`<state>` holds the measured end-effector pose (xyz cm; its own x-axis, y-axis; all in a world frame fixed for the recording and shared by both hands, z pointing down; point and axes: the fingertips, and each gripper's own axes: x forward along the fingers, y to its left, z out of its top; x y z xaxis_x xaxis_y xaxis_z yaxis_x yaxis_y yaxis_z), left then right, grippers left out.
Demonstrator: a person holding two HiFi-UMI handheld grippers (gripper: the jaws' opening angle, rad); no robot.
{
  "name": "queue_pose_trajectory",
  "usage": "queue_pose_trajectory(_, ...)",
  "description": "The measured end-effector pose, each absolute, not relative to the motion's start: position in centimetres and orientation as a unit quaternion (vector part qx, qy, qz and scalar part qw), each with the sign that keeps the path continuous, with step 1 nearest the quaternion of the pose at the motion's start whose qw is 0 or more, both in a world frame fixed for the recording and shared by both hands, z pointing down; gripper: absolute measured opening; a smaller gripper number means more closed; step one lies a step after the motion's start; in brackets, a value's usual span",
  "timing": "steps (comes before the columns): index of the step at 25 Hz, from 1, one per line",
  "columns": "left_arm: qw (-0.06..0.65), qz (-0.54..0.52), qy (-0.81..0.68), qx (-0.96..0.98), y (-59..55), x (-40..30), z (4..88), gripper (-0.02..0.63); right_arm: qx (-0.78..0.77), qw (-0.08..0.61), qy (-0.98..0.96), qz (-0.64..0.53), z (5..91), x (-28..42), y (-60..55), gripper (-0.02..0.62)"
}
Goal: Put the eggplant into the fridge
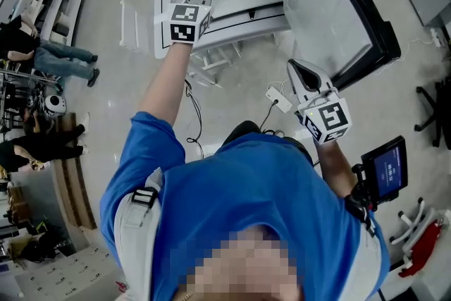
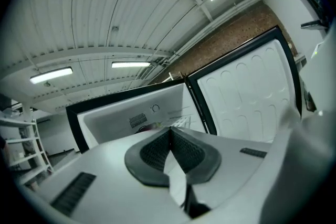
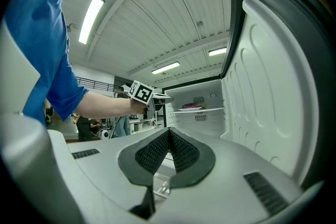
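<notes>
My left gripper point(image 2: 169, 132) has its jaws pressed together with nothing between them. I hold it out at arm's length, close to the left front edge of the open fridge point(image 3: 210, 93). My right gripper point(image 3: 169, 132) is also closed and empty, and it sits nearer my body, just beside the inner face of the swung-open fridge door point(image 3: 273, 81). The eggplant point(image 3: 192, 105) lies on a plate point(image 3: 180, 109) on the white shelf point(image 3: 211, 110) high inside the fridge, well apart from both grippers. Off to my left a few people point(image 1: 42, 56) stand by some shelving, and a small screen point(image 1: 386, 169) sits near my right elbow.
</notes>
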<state>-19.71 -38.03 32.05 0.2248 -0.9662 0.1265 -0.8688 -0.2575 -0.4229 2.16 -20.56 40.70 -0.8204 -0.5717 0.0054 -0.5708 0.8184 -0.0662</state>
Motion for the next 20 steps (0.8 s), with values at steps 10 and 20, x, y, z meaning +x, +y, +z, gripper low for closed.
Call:
queue_pose_trajectory(10,0.062,-0.082,0.593,-0.798,-32.4,-20.8,33.9,0.009,-0.29,0.0,0.956,-0.027,40.9,-1.1,-19.5,-0.006)
queue_pose_trajectory(20,0.023,-0.017,0.569,-0.822,-26.6,-22.7,34.2,0.009,-0.325,-0.003,0.945,-0.022,39.6,-3.8,-17.5,-0.006)
